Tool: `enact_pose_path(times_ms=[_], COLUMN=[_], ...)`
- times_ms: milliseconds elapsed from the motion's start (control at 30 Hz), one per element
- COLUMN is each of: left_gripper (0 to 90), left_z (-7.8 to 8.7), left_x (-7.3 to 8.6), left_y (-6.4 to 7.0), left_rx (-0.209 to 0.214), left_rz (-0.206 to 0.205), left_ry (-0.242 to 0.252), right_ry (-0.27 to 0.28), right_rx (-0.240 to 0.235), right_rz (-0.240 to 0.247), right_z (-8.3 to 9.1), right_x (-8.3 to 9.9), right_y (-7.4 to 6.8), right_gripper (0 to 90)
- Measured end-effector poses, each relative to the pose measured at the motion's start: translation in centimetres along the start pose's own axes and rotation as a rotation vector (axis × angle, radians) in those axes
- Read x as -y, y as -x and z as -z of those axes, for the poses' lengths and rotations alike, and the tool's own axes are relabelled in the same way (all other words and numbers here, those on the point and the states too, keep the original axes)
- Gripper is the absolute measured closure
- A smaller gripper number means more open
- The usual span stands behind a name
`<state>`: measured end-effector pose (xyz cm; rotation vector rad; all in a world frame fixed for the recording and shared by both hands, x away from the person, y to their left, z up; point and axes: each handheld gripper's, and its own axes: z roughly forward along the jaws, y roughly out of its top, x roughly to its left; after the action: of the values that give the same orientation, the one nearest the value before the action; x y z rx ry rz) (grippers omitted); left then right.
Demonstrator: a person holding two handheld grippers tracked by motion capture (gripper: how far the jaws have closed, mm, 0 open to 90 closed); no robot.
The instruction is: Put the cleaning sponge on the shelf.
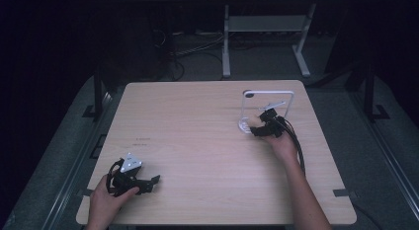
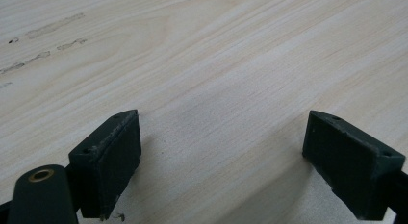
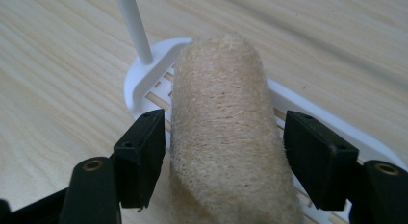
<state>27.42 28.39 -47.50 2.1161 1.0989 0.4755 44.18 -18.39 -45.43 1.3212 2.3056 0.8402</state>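
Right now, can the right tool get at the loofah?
Probably yes: the loofah lies on the white rack, already between the right tool's open jaws, nothing blocking; small gaps remain at each side.

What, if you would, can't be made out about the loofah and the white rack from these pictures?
- Loofah, right gripper view: near end cut off by the bottom edge; whether the jaws touch it is unclear.
- White rack, same view: slotted base hidden under the loofah; post cut off at the top.
- High view: loofah too small behind the right gripper.
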Motion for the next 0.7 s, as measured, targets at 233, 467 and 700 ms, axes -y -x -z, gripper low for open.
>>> enact_pose_path(times_ms=[233,467,700], left_gripper=[12.8,12.8,12.8], left_z=[0.0,0.0,0.0], left_x=[0.0,0.0,0.0], left_y=[0.0,0.0,0.0], left_rx=[0.000,0.000,0.000], left_rz=[0.000,0.000,0.000], left_ry=[0.000,0.000,0.000], right_ry=[0.035,0.064,0.110], right_rx=[-0.003,-0.011,-0.024], right_rz=[0.007,0.002,0.010], right_z=[1.9,4.3,6.7], right_x=[-0.2,-0.2,0.4], right_y=[-0.1,-0.1,-0.6], right_gripper=[31.6,35.4,52.3])
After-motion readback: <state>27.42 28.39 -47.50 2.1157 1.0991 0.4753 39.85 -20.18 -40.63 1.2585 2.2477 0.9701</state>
